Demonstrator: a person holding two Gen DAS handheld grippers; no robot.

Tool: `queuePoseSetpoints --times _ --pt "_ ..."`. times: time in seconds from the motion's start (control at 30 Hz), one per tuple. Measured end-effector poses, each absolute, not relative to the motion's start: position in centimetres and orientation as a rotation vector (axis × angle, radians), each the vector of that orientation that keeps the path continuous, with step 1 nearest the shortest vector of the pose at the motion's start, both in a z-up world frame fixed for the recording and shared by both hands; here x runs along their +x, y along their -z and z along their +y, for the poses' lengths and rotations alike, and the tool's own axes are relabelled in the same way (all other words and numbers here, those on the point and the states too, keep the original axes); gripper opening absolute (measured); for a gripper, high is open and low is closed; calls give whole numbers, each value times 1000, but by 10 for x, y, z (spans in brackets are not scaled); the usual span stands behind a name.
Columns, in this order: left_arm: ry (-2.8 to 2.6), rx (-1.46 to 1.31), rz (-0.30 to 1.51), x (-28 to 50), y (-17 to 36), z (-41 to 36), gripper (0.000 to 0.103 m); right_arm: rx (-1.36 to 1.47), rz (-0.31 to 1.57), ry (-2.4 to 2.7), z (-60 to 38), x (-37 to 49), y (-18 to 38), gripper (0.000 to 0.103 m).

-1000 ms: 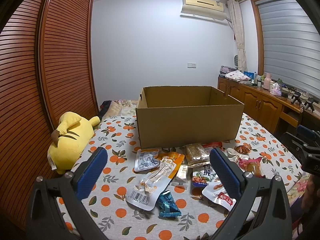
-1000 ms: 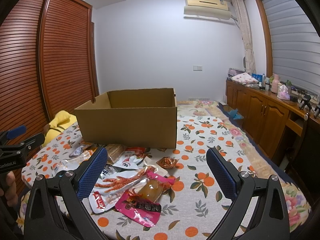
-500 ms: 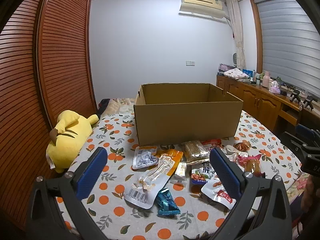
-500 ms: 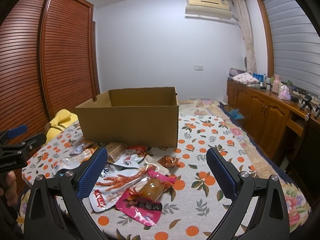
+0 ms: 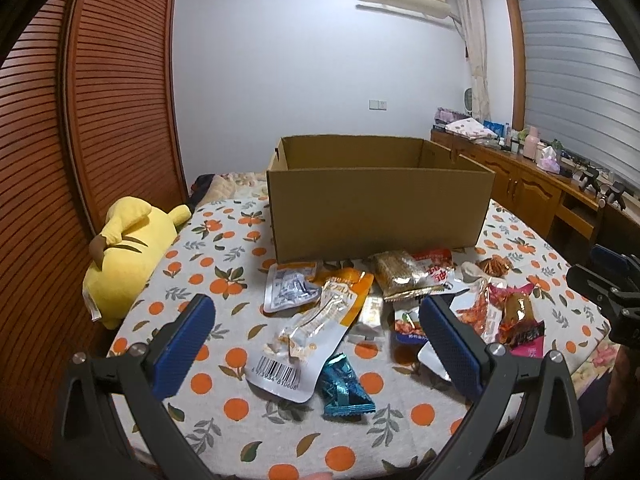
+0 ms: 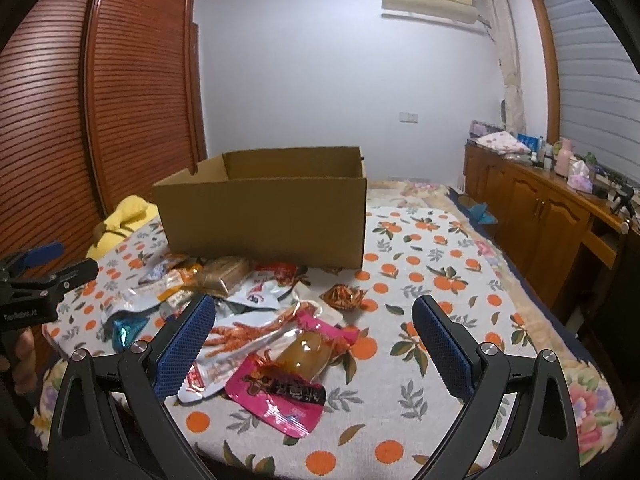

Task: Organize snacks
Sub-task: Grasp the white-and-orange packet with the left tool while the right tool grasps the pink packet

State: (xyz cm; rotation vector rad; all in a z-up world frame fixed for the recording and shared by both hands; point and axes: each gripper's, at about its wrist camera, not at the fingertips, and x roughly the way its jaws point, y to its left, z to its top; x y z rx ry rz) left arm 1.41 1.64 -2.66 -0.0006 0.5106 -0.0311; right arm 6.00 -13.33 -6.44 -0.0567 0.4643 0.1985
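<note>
Both tongs, left [image 5: 316,330] and right [image 6: 312,328], wide apart, empty.

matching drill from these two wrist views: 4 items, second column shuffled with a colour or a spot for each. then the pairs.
1. cardboard box
2. plush toy
3. teal wrapped snack
4. pink packet

A. yellow, lying at the cloth's left edge by the wardrobe
B. nearest the open right gripper
C. open-topped, behind the snack pile
D. between the fingers of the open left gripper, beside the barcode pouch

Pairs: 1-C, 2-A, 3-D, 4-B
</note>
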Motion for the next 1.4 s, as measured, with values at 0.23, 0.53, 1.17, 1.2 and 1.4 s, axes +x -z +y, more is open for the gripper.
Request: queuePoseSetpoints --times 0.23,0.53,1.17,1.2,1.4 --pt "78 -15 570 22 38 24 103 -54 561 -247 -144 67 87 98" --pt "95 -7 651 37 53 33 102 -30 701 -331 -145 86 115 92" --pt "174 33 764 75 64 39 101 33 826 -319 -144 132 124 58" --pt "192 39 776 79 63 38 100 39 829 -317 -147 132 124 57" --pt "278 43 901 111 69 40 94 40 837 -304 -156 135 123 48"
